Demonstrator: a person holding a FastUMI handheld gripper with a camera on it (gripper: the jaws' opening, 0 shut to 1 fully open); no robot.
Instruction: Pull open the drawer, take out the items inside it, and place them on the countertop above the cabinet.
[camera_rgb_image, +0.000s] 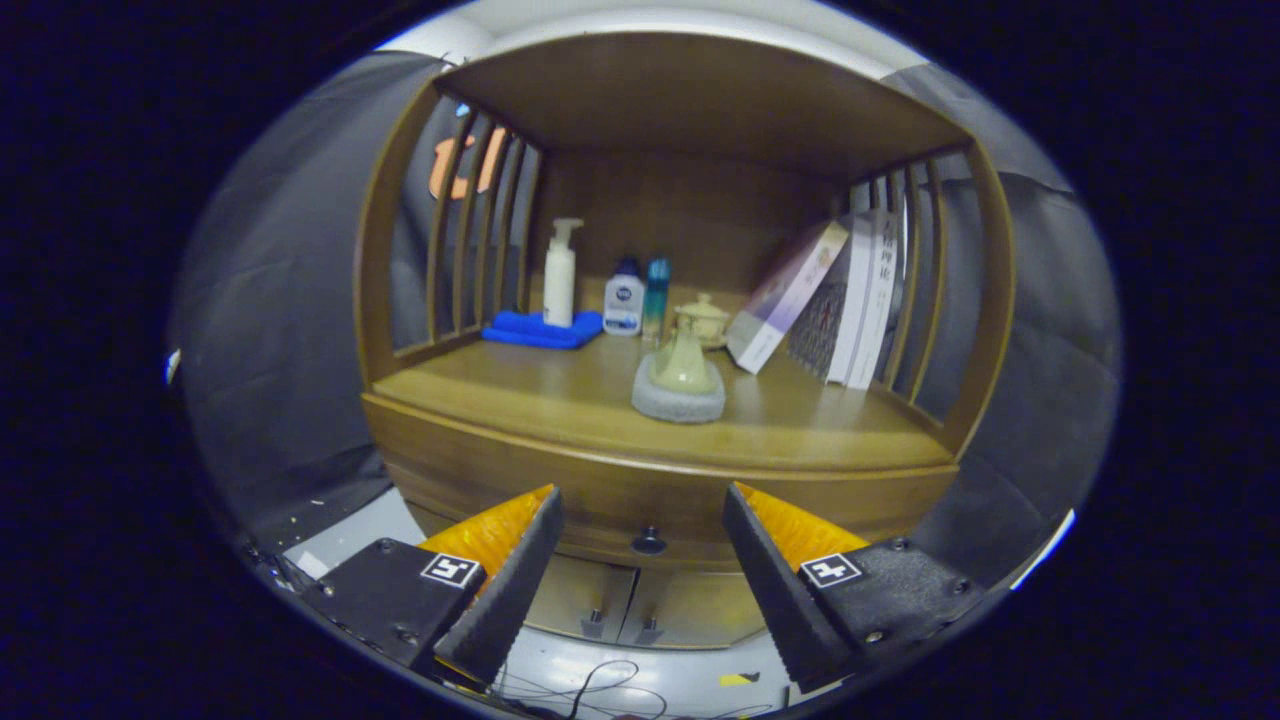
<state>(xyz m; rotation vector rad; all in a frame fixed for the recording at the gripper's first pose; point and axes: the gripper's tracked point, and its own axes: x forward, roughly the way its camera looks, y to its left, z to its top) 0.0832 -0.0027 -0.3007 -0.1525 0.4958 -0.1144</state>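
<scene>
A wooden cabinet with slatted sides fills the centre of the frame, and its desk carries a pump bottle on a blue cloth at centre left, two small bottles, a ceramic pot on a grey pad, and leaning books at centre right. The drawer sits shut below the desk, its dark knob lower centre. The tongs stand apart and empty, the knob between their tips.
</scene>
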